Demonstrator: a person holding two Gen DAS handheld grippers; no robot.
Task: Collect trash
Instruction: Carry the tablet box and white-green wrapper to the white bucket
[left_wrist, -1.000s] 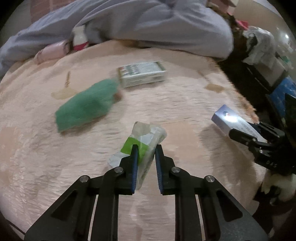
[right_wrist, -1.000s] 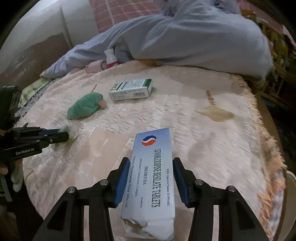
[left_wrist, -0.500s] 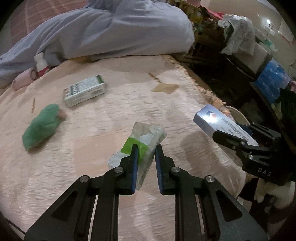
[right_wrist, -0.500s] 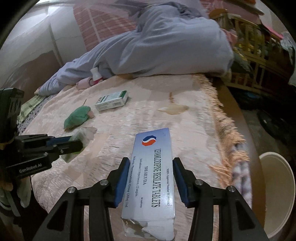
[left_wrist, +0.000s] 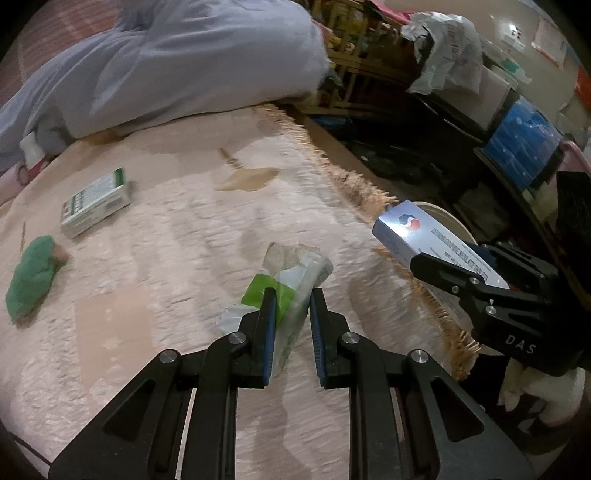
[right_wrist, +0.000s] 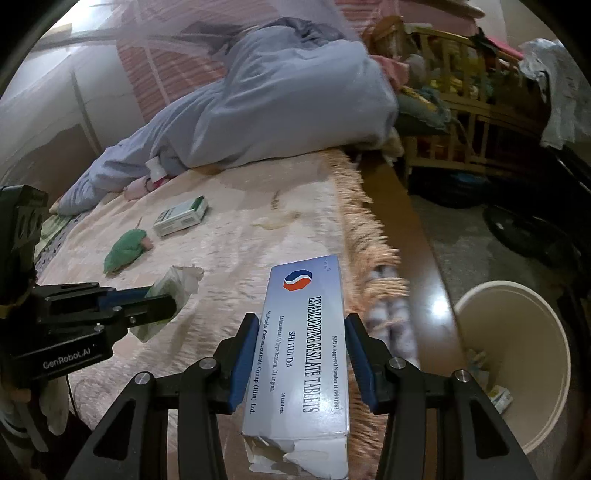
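Left wrist view, from its left edge: a crumpled green cloth (left_wrist: 31, 283) lies on the pink blanket (left_wrist: 177, 236), with a green-and-white carton (left_wrist: 96, 202) just above it at middle left. A grey-blue quilt (left_wrist: 177, 62) fills the upper left. At lower centre the left gripper (left_wrist: 289, 317) is clamped tight on a crumpled green-and-clear plastic wrapper (left_wrist: 288, 277), which sticks up past the fingertips above the blanket. At middle right the right gripper (left_wrist: 436, 264) carries a white tablet box (left_wrist: 413, 232) past the blanket's fringed edge (left_wrist: 354, 184), in front of a cream bin's rim (left_wrist: 448, 218).

Right wrist view, from its left edge: the left gripper (right_wrist: 168, 301) with the wrapper (right_wrist: 173, 291) sits at middle left, the cloth (right_wrist: 123, 254) and carton (right_wrist: 181, 216) above it on the blanket (right_wrist: 277, 184). At lower centre the right gripper (right_wrist: 297, 336) is partly open, its blue pads pressed on both long sides of the tablet box (right_wrist: 301, 354), whose near end is torn. At lower right the cream waste bin (right_wrist: 535, 321) stands on the floor with a few scraps inside.
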